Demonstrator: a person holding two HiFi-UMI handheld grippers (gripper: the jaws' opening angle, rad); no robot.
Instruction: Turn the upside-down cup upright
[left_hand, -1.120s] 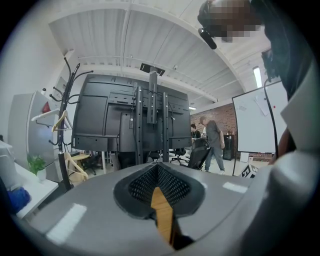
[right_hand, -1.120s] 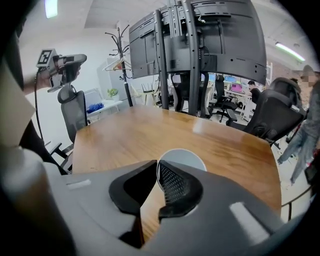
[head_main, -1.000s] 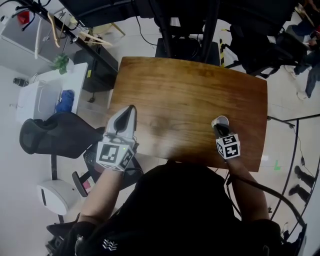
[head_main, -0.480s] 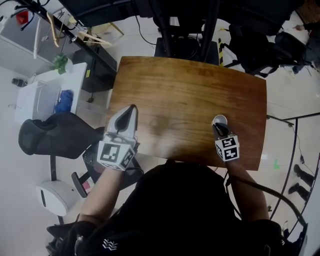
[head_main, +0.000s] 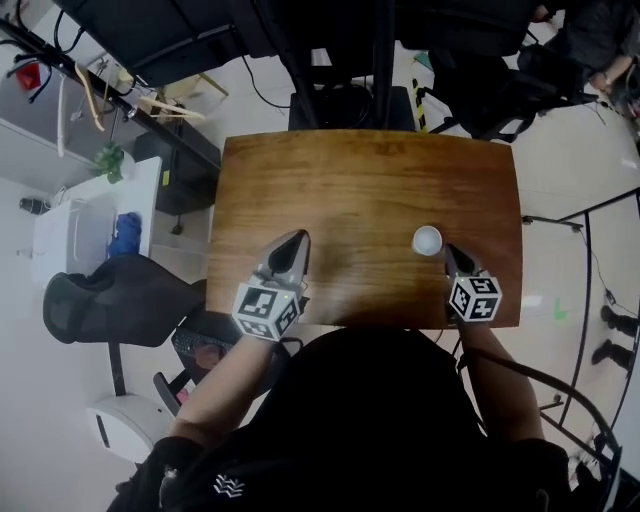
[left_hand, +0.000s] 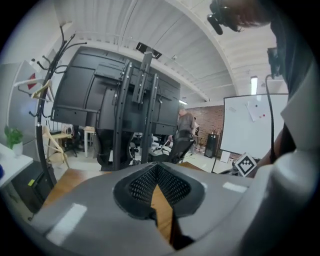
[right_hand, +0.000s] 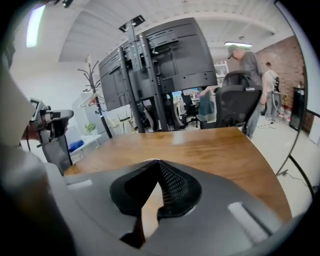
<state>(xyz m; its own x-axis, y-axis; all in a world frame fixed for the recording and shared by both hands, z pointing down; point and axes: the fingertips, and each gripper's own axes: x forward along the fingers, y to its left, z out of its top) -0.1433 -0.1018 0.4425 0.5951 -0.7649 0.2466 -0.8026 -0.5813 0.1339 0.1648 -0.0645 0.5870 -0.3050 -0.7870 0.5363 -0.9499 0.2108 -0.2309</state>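
Both empty: left claw (head_main: 297, 240) shut, right claw (head_main: 448, 252) just closed; cup (head_main: 427, 240) upright (interior unclear).

No words, numbers or brands can be read. The marker cubes (head_main: 266, 310) behind the left gripper (head_main: 297, 239) and right gripper (head_main: 447, 251) carry only black-and-white square patterns. Sheets on the whiteboard (left_hand: 248, 125) ahead are illegible.

A small white cup (head_main: 427, 240) stands on end, showing round from above. It sits just beside the tip of the right gripper (head_main: 448, 252), on the side toward the left one.
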